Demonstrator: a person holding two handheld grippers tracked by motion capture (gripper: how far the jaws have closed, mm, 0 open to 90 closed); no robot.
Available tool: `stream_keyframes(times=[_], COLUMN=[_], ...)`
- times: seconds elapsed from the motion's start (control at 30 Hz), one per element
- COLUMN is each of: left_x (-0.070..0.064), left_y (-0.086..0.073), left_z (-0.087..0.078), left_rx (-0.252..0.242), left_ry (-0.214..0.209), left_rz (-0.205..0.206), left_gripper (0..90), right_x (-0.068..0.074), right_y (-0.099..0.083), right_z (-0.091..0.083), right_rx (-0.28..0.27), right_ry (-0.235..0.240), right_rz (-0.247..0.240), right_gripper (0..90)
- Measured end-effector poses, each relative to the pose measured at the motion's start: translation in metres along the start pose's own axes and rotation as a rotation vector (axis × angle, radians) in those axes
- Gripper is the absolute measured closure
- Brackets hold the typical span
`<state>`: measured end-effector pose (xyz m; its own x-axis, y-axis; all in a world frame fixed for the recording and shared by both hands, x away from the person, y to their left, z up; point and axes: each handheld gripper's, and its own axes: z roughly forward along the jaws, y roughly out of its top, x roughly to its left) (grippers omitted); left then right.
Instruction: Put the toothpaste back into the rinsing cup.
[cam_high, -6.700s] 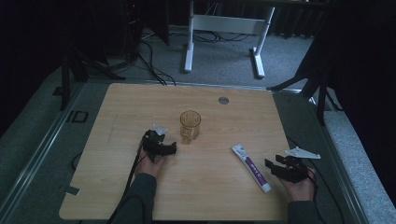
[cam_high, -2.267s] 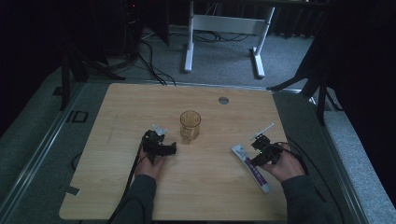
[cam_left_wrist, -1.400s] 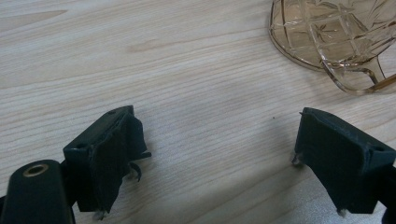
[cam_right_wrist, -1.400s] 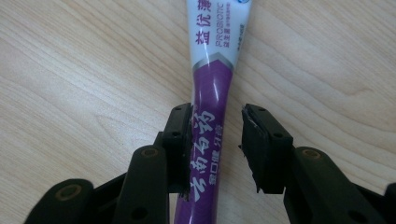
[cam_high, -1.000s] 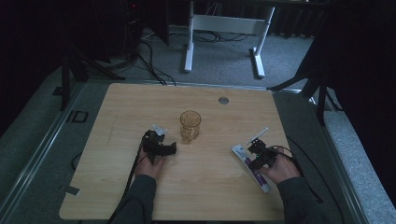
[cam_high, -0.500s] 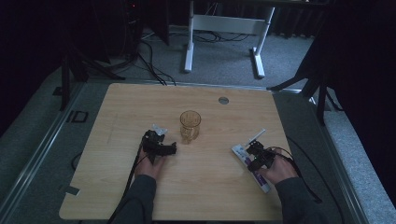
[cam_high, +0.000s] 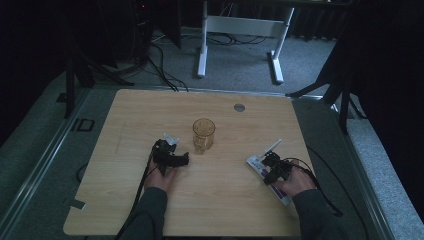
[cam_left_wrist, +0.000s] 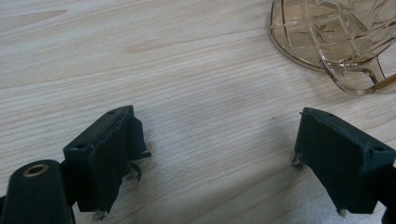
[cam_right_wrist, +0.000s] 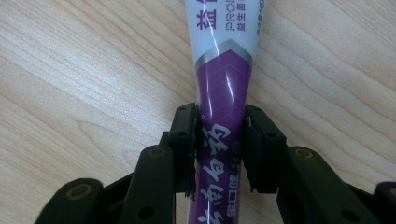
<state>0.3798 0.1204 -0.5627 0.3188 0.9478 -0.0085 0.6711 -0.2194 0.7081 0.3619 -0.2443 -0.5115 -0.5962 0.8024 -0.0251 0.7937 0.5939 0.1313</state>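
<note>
The jaws of our right gripper (cam_right_wrist: 219, 149) are pressing on both sides of the toothpaste tube (cam_right_wrist: 223, 98), which is lying flat on the table (cam_right_wrist: 70, 70), so we can lift it. Our left gripper (cam_left_wrist: 215, 154) is resting wide open and empty, the glass mug (cam_left_wrist: 336, 32) just beyond its jaws.

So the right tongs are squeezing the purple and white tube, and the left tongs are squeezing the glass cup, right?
Not quite. The right tongs are squeezing the purple and white tube, but the left tongs are not squeezing the glass cup. The left gripper view shows them wide open over bare table, with the cup a little way ahead of them, apart from both jaws.
</note>
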Motion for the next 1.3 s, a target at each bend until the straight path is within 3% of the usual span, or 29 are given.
stream_keyframes(times=[0.47, 0.53, 0.93, 1.3], left_x=[0.0, 0.0, 0.0, 0.0], left_y=[0.0, 0.0, 0.0, 0.0], left_z=[0.0, 0.0, 0.0, 0.0], left_rx=[0.0, 0.0, 0.0, 0.0], left_ry=[0.0, 0.0, 0.0, 0.0], left_rz=[0.0, 0.0, 0.0, 0.0], left_gripper=[12.9, 12.9, 12.9, 12.9], right_x=[-0.001, -0.002, 0.003, 0.005], right_y=[0.002, 0.003, 0.001, 0.003], right_z=[0.005, 0.004, 0.001, -0.02], right_rx=[0.007, 0.009, 0.023, -0.043], right_ry=[0.008, 0.019, -0.002, -0.017], right_rz=[0.006, 0.005, -0.032, -0.04], right_gripper=[66.2, 69.2, 71.6, 71.9])
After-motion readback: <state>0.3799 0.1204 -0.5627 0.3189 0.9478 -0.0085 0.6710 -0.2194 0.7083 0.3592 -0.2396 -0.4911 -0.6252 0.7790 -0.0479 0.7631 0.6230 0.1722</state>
